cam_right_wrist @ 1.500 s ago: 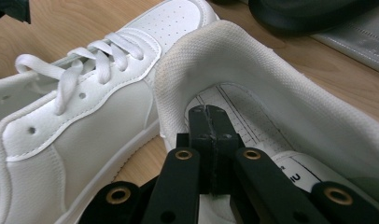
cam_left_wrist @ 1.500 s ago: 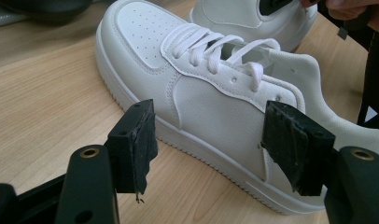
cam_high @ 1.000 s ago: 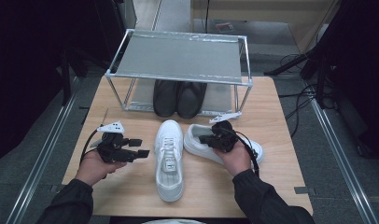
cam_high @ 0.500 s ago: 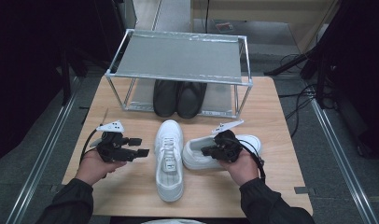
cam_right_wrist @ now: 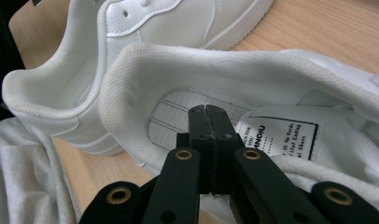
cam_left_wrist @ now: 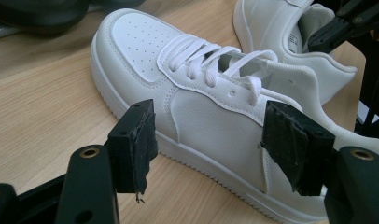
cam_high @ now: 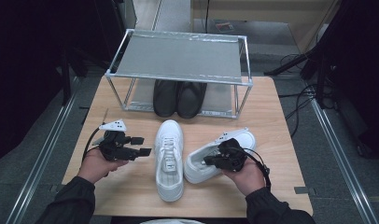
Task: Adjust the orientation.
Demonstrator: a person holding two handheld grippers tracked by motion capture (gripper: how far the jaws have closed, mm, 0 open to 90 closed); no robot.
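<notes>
Two white sneakers lie on the wooden table (cam_high: 276, 116). The left sneaker (cam_high: 169, 158) (cam_left_wrist: 201, 107) points its toe at the rack. The right sneaker (cam_high: 199, 165) (cam_right_wrist: 281, 79) lies aslant, heel toward the person. My left gripper (cam_high: 140, 145) (cam_left_wrist: 213, 140) is open, level and just left of the left sneaker, framing its side without touching it. My right gripper (cam_high: 209, 162) (cam_right_wrist: 207, 110) is shut, its jaws pressed together with nothing visible between them. Their tip reaches into the right sneaker's opening above the insole label (cam_right_wrist: 281, 133).
A metal rack (cam_high: 178, 56) with a grey top shelf stands at the back of the table, with a pair of black shoes (cam_high: 179, 98) under it. Cables run over the floor at the right. Grey cloth (cam_right_wrist: 24, 163) lies beside the near sneaker heel.
My right hand has moved toward the person's side of the table, and the right sneaker's heel end has swung nearer with it. The left hand and left sneaker stayed put.
</notes>
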